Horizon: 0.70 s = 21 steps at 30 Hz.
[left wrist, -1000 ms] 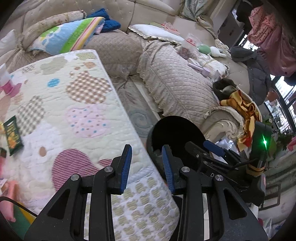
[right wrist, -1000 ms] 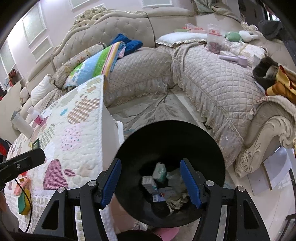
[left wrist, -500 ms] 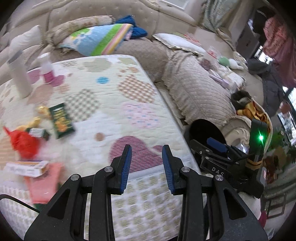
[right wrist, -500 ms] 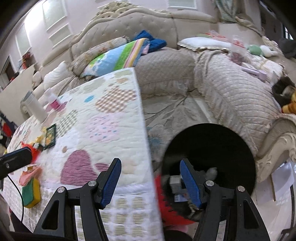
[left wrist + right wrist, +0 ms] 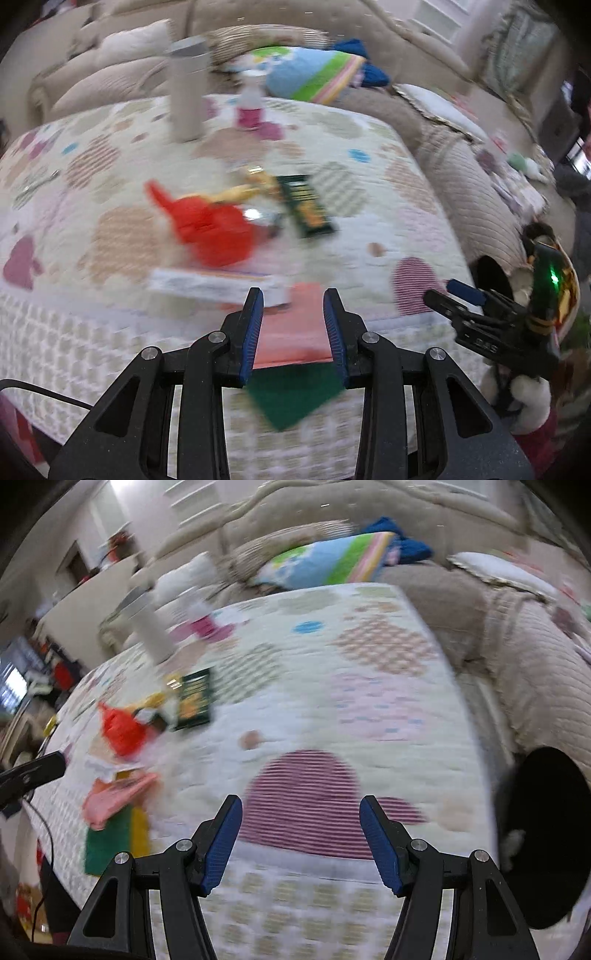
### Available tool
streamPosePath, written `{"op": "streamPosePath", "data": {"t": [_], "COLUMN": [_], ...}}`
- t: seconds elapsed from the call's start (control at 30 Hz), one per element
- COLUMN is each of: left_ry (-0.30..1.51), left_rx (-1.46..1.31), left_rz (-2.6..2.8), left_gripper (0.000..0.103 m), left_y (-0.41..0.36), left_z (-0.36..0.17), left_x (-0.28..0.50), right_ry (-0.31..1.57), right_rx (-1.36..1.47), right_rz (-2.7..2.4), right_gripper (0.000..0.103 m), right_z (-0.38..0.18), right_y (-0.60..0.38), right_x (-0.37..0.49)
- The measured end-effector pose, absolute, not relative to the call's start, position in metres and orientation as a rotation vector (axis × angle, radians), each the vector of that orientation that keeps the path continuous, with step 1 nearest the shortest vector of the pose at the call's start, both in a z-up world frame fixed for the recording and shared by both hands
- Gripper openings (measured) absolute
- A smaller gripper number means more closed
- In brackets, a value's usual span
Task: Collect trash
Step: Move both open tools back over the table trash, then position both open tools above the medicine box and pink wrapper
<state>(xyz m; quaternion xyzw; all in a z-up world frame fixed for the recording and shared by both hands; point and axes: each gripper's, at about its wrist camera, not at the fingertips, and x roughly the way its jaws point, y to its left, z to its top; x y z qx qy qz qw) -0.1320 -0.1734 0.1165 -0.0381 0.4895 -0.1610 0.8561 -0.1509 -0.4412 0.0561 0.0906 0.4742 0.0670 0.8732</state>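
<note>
Trash lies on the quilted table [image 5: 369, 177]: a crumpled red bag [image 5: 214, 229], a dark green snack packet [image 5: 306, 206], a white flat box [image 5: 214, 284], a pink sheet [image 5: 295, 332] over a green sponge [image 5: 291, 395]. My left gripper [image 5: 293, 332] is open and empty, hovering over the pink sheet at the table's near edge. My right gripper [image 5: 301, 840] is open wide and empty over the table's near right part [image 5: 369, 716]. The black bin [image 5: 546, 834] stands beside the table on the right. The red bag [image 5: 120, 727] and green packet [image 5: 195, 698] lie far left of it.
A tall white tumbler [image 5: 186, 92] and a small pink bottle [image 5: 251, 107] stand at the table's far side. A beige sofa [image 5: 476, 177] with pillows wraps around behind and to the right. The right gripper shows in the left wrist view [image 5: 480, 314].
Both grippers have swung left from the bin to over the table. The trash pile has come into view before the left gripper. Both stay open and empty.
</note>
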Motion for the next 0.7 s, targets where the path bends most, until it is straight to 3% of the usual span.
{"op": "streamPosePath", "data": {"t": [0.33, 0.7], "left_ry": [1.117, 1.173], "left_rx": [-0.096, -0.023], "left_rz": [-0.248, -0.369], "left_gripper": [0.031, 0.031], "left_y": [-0.119, -0.191], "left_z": [0.081, 0.060], "left_x": [-0.130, -0.110], "right_ry": [1.054, 1.008], "right_rx": [0.111, 0.162], "right_rz": [0.319, 0.232], "right_gripper": [0.064, 0.064], "right_z": [0.057, 0.078], "right_y": [-0.356, -0.402], "right_x": [-0.136, -0.135]}}
